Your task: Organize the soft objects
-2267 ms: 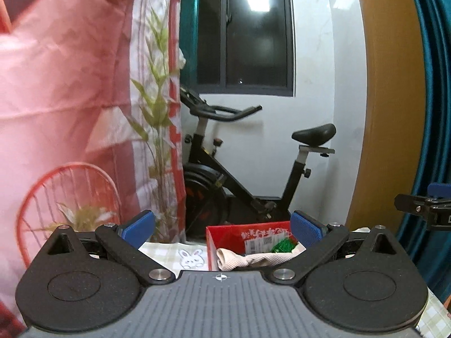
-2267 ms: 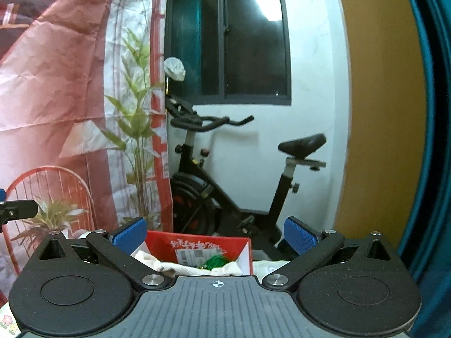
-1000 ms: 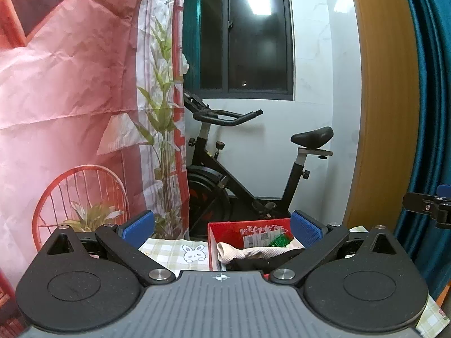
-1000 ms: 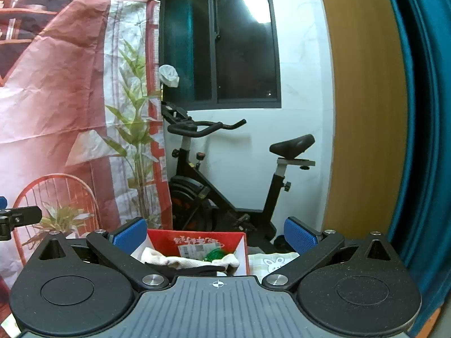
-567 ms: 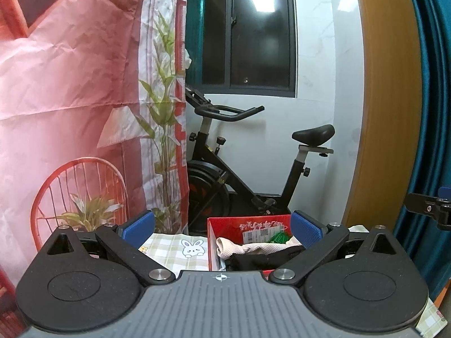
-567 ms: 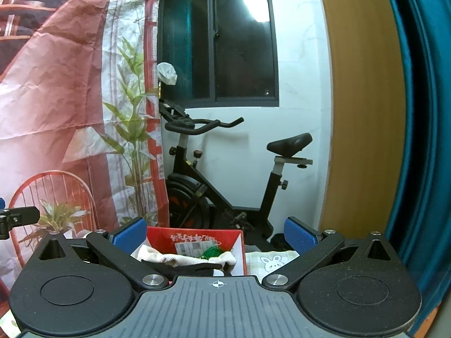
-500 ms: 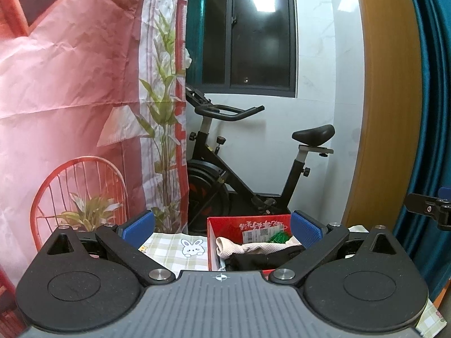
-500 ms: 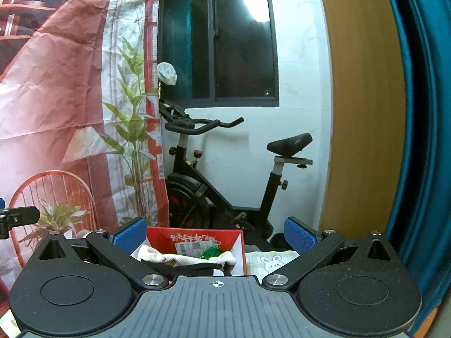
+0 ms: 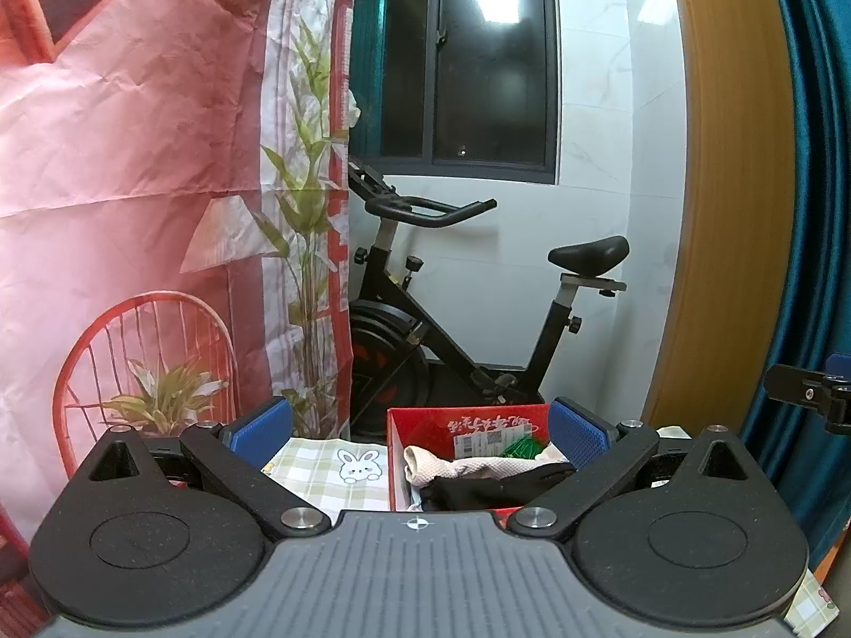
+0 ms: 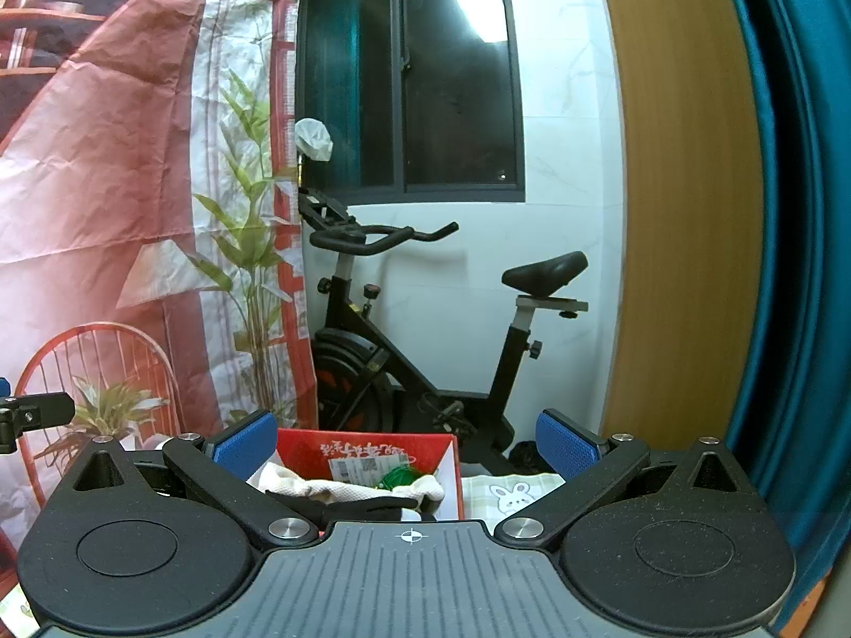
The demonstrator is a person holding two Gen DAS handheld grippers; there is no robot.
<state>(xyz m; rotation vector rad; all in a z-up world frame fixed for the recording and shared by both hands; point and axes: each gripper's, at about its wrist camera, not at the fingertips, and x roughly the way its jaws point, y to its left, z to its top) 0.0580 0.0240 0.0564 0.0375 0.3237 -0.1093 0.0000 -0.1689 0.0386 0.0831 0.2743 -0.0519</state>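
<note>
Both cameras have dipped slightly; red box (image 9: 468, 420) of cloths (image 9: 478, 465) sits beyond wide-spread, empty fingers (image 9: 577, 430).

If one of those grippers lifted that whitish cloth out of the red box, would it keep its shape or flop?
Probably flop: the whitish cloth already sags in folds over the black fabric inside the red box. It looks thin, so likely light. One pinch may lift only an end, and it could snag and drag the black fabric with it.
</note>
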